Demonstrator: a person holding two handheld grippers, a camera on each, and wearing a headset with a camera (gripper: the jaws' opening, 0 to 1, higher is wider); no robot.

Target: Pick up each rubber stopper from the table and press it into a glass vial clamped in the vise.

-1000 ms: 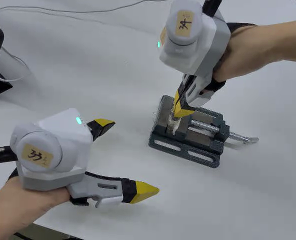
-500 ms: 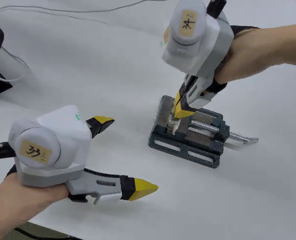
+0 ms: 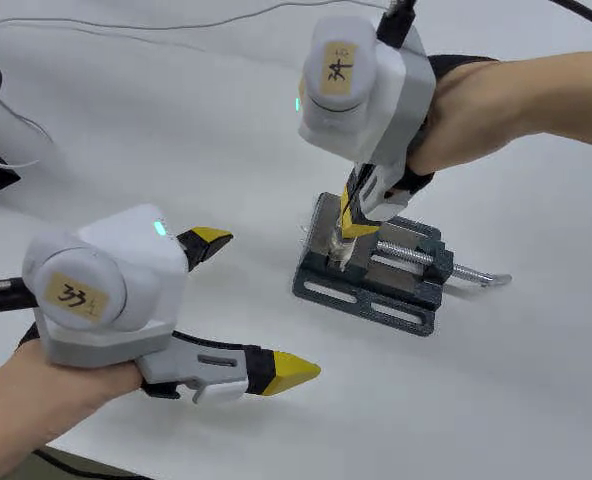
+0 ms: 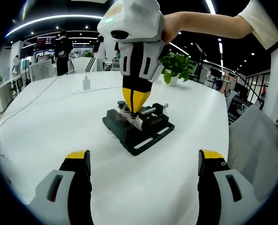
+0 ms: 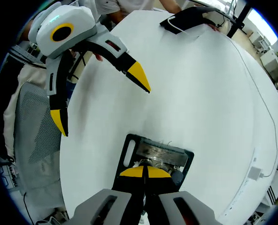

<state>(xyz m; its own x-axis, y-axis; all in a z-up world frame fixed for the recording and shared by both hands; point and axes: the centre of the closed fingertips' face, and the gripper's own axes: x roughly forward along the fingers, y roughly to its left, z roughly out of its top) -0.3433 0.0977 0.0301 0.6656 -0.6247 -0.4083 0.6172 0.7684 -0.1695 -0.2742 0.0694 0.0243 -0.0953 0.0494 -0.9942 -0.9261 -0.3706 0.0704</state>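
Right gripper [image 3: 348,228], jaws closed together, is bearing down on the glass vial [image 3: 339,254] in the vise [image 3: 371,295]; the stopper is apparently hidden beneath the tips. Left gripper [image 3: 254,303] is hovering agape. Glass is fragile and rubber yields, so press squarely from above.

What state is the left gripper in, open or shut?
Open: the left gripper has its yellow-tipped jaws wide apart, with bare table between them.
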